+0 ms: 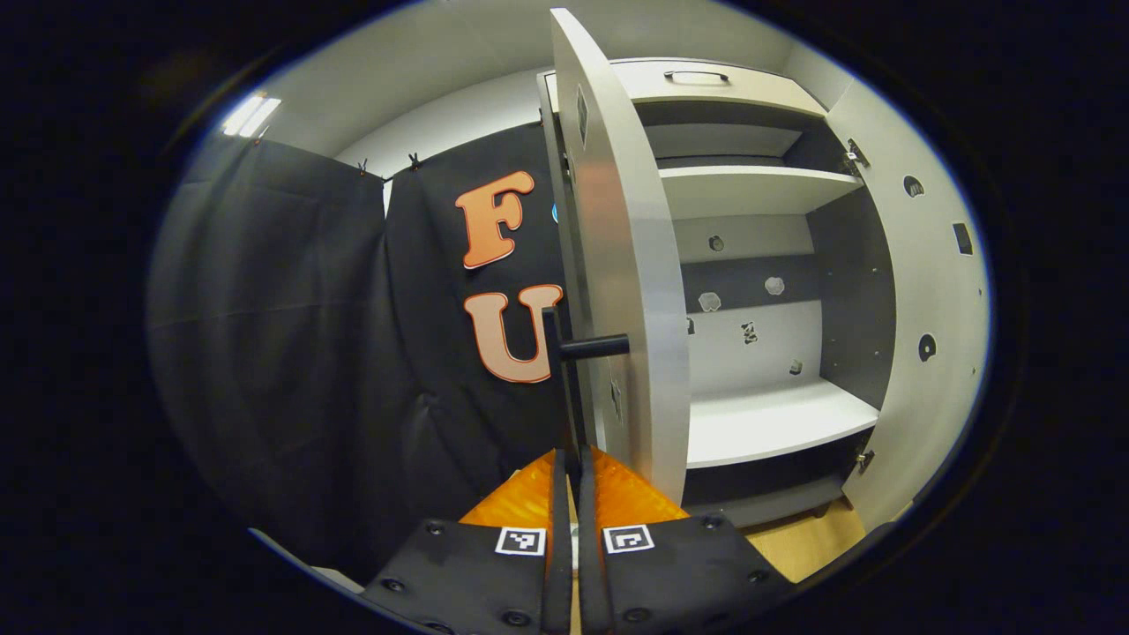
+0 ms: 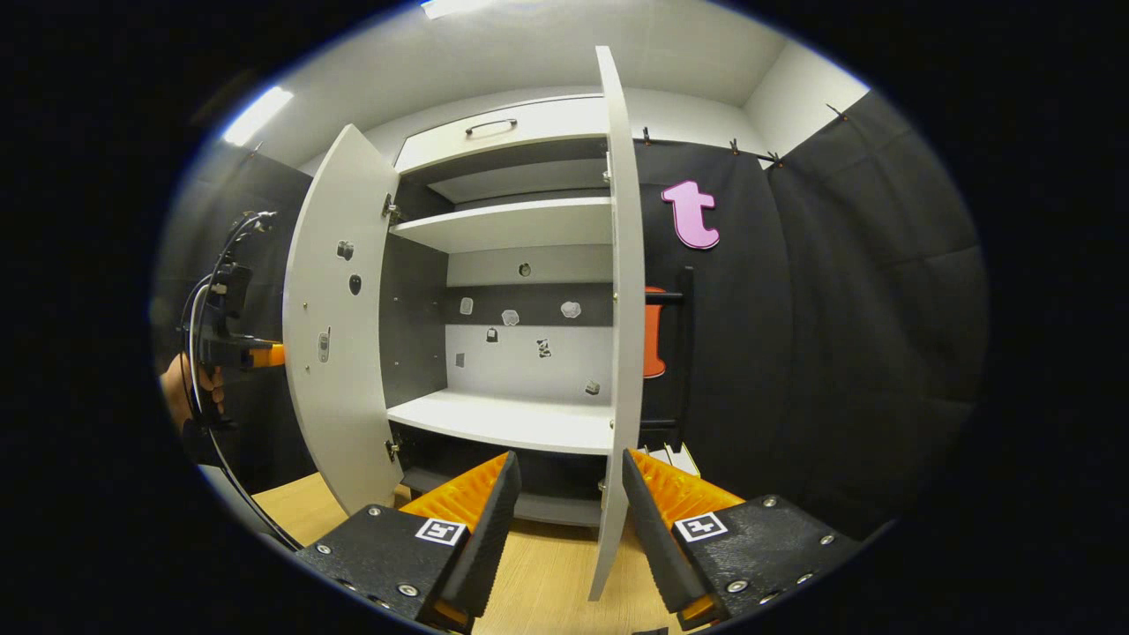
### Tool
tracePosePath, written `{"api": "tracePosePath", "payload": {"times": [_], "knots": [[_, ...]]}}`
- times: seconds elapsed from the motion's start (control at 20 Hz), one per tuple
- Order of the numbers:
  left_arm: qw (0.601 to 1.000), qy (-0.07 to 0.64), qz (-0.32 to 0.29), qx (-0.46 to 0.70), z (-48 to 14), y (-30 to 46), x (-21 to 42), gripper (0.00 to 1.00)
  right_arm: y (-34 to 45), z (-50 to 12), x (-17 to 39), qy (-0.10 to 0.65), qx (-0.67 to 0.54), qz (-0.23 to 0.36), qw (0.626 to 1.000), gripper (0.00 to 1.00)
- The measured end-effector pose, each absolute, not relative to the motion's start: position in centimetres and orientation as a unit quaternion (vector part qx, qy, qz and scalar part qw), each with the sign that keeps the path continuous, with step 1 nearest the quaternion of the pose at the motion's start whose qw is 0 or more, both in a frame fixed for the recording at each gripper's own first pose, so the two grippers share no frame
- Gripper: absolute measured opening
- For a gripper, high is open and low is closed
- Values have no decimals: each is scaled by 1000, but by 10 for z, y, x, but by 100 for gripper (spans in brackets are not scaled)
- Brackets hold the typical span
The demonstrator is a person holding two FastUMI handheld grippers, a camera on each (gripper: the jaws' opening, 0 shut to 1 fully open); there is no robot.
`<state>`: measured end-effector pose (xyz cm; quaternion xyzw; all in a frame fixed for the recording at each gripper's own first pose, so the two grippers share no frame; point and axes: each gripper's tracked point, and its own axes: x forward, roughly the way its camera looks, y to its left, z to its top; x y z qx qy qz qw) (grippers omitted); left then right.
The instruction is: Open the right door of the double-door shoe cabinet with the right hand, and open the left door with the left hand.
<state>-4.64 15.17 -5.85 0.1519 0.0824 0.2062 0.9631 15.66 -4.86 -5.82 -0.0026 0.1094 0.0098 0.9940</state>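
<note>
Two cabinet doors stand swung open: the left door [image 1: 626, 265] and the right door [image 2: 622, 309], baring two white shelves [image 2: 520, 220]. The left gripper [image 1: 571, 467] has its jaws nearly closed on the left door's black bar handle [image 1: 564, 388], whose lower end is hidden between the fingers. The right gripper [image 2: 571, 481] has its jaws spread wide astride the right door's edge, gripping nothing.

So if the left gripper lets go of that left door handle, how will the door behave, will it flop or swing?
The left door looks like a stiff flat panel, so it probably won't flex. It hangs on side hinges, so it would likely swing or stay put. The slim bar handle may slip in the left gripper.
</note>
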Motion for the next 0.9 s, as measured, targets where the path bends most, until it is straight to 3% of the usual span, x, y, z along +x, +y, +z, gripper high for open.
{"api": "tracePosePath", "payload": {"times": [0.05,0.1,0.15,0.2,0.45,0.6,0.65,0.75,0.85,0.9], "knots": [[963,85,205,155,-59,152,-48,10,-46,-56,155,109,-2,12,994,72],[961,88,207,157,-60,153,-50,18,-44,-52,155,106,0,15,994,72],[961,90,209,159,-59,154,-52,18,-41,-49,156,101,0,18,995,71],[960,91,211,162,-58,156,-54,10,-40,-46,156,96,-2,20,995,72],[950,71,253,169,-43,176,-77,13,-38,-34,163,79,-7,27,997,72],[946,60,284,146,-39,193,-92,8,-33,-26,170,64,-10,35,997,67],[950,56,278,132,-38,188,-94,8,-32,-23,171,60,-12,40,997,71],[953,46,273,125,-31,184,-100,10,-29,-18,174,52,-18,44,998,76],[955,34,266,125,-22,175,-103,14,-32,-18,174,61,-26,36,997,71],[957,27,260,125,-17,167,-104,23,-32,-16,171,62,-29,39,997,71]]}}
